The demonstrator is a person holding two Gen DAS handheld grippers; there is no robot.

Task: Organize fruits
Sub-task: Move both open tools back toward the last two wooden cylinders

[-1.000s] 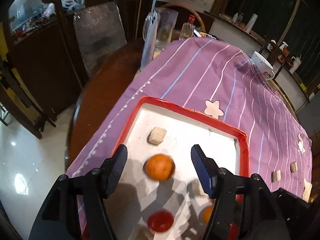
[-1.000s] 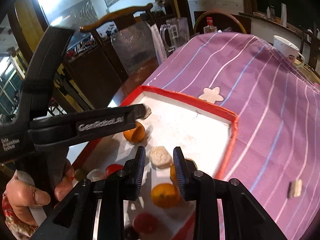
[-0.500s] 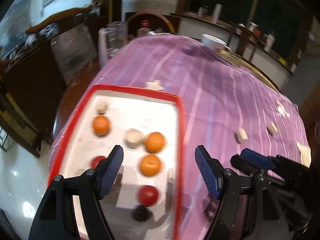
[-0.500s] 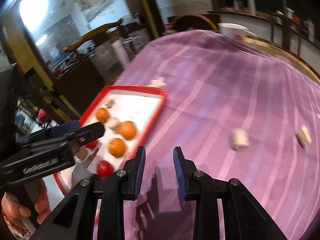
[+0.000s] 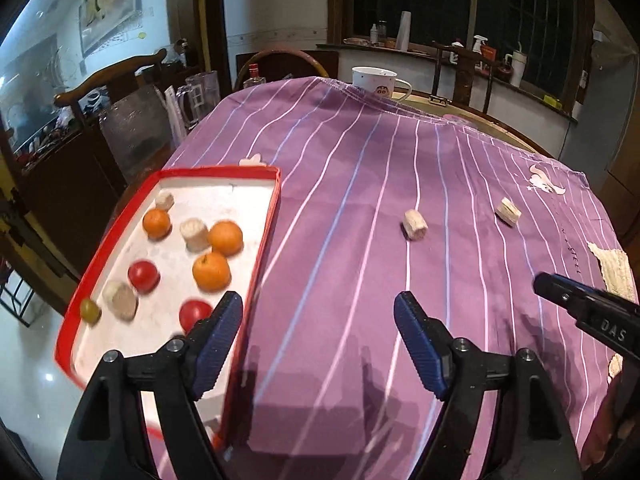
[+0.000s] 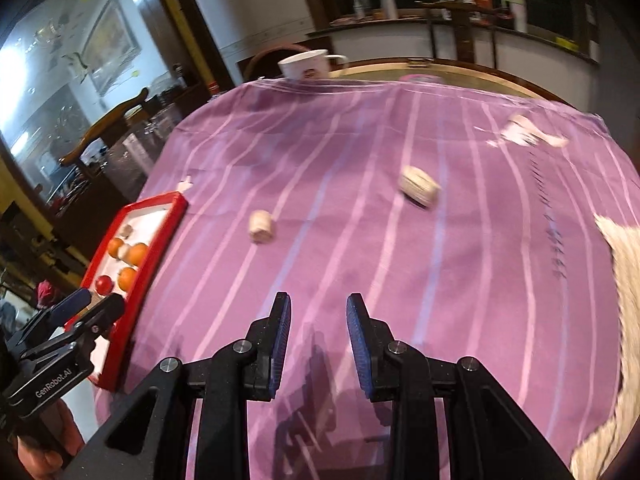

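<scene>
A red-rimmed white tray [image 5: 266, 232] on the purple striped cloth holds three oranges [image 5: 211, 271], two red tomatoes [image 5: 143, 276], a green grape [image 5: 90, 310] and pale banana-like chunks [image 5: 195, 234]. Two more pale chunks lie loose on the cloth, one nearer [image 5: 415, 224] [image 6: 261, 226] and one farther right [image 5: 508, 211] [image 6: 419, 185]. My left gripper [image 5: 318, 308] hangs over bare cloth just right of the tray, its jaws opening and nothing between them. My right gripper [image 6: 318, 308] is shut and empty above the cloth, short of the loose chunks; the tray [image 6: 166, 240] is at its far left.
A white mug [image 5: 376, 80] stands at the table's far edge. Glass pitchers [image 5: 200, 96] and a wooden chair [image 5: 132, 120] sit beyond the tray. A beige knitted cloth [image 6: 624, 280] lies at the right edge. A hand holds the left gripper's handle [image 6: 44, 452].
Both grippers swung to the right, from over the tray's fruit out over the purple cloth. The left jaws spread wider; the right jaws stayed shut.
</scene>
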